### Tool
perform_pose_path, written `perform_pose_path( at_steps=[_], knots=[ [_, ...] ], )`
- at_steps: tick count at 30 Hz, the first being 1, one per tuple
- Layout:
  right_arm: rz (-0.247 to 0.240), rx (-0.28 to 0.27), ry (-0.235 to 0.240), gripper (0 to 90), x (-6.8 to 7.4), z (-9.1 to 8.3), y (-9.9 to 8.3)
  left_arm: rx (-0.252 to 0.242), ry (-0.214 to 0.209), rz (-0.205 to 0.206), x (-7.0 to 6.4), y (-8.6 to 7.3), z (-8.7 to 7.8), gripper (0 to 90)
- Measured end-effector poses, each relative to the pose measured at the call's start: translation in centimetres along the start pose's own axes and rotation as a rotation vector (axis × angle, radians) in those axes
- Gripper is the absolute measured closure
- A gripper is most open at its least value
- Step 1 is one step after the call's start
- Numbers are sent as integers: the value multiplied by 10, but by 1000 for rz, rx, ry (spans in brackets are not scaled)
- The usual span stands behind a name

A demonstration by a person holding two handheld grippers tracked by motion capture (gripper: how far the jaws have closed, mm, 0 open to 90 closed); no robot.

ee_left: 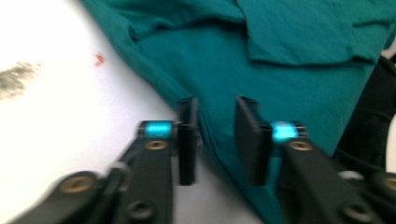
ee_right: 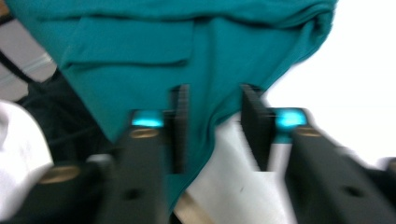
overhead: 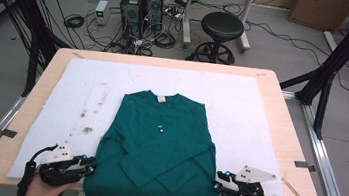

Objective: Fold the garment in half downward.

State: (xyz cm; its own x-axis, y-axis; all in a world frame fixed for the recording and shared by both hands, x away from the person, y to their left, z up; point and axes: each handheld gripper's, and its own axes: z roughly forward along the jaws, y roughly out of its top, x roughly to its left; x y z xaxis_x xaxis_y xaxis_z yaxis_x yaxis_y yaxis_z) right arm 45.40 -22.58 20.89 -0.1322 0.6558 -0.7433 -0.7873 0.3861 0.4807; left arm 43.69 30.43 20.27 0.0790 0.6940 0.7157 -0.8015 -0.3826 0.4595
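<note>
A teal long-sleeved sweater [overhead: 157, 141] lies flat on a white mat [overhead: 242, 106], collar away from me, both sleeves folded across its front. Its hem hangs a little over the near table edge. My left gripper [overhead: 88, 164] is at the sweater's bottom left corner. It is open, its jaws astride the side edge of the teal fabric [ee_left: 261, 79]. My right gripper [overhead: 218, 181] is at the bottom right corner, also open, with the edge of the fabric [ee_right: 140, 51] between its jaws. A hand holds each gripper at the table's near edge.
The white mat covers most of a wooden table [overhead: 287, 127] and carries dark stains [overhead: 88, 122] left of the sweater. Beyond the table stand a black stool [overhead: 221, 30], computer towers [overhead: 141, 3] and tangled cables on the floor. Black frame posts [overhead: 327, 71] rise at the right.
</note>
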Motion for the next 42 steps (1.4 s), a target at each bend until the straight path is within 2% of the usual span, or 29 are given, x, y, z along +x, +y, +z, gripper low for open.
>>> perform_pose_path(
  at_steps=[2, 4, 7, 8, 10, 11, 13, 14, 19, 20, 25, 26, 30, 35, 37, 38, 39, 40, 42],
  knots=[
    [15, -12, -1, 490, -3, 0, 3, -14, 1, -5, 1, 1, 0, 574],
    [33, -35, -20, 378, -5, 0, 7, -47, 12, -1, 4, 7, -3, 525],
    [40, -54, -25, 339, -9, -1, 12, -63, 27, 8, 5, 12, -3, 446],
    [60, -77, -65, 276, -12, -2, 16, -83, 37, 23, 7, 16, -3, 420],
    [70, -84, -64, 263, -15, -2, 19, -94, 43, 29, 8, 19, -3, 394],
    [76, -106, -80, 202, -18, -2, 24, -102, 51, 36, 10, 21, -2, 354],
    [73, -116, -91, 202, -20, -2, 27, -123, 60, 35, 13, 27, -2, 335],
    [56, -124, -100, 202, -23, -1, 31, -142, 68, 29, 18, 32, -1, 308],
    [47, -121, -119, 199, -28, 1, 41, -152, 91, 21, 26, 44, 1, 259],
    [41, -129, -123, 199, -30, 1, 45, -153, 96, 25, 29, 50, 3, 259],
    [39, -149, -131, 199, -33, 1, 52, -146, 89, 28, 33, 59, 9, 257],
    [45, -154, -140, 199, -34, 1, 54, -147, 100, 38, 34, 63, 12, 263],
    [46, -170, -149, 199, -36, 3, 57, -155, 100, 43, 35, 70, 16, 267],
    [33, -161, -146, 199, -38, 9, 63, -150, 106, 45, 38, 79, 21, 270],
    [27, -159, -144, 199, -39, 12, 66, -147, 112, 52, 40, 87, 24, 278],
    [24, -155, -142, 199, -41, 16, 69, -147, 119, 56, 44, 95, 26, 282],
    [27, -152, -139, 199, -42, 18, 71, -147, 119, 56, 44, 95, 26, 285],
    [28, -151, -136, 199, -42, 20, 72, -148, 122, 55, 48, 105, 29, 288],
    [26, -151, -135, 199, -43, 22, 73, -151, 123, 53, 51, 109, 30, 295]
  ],
)
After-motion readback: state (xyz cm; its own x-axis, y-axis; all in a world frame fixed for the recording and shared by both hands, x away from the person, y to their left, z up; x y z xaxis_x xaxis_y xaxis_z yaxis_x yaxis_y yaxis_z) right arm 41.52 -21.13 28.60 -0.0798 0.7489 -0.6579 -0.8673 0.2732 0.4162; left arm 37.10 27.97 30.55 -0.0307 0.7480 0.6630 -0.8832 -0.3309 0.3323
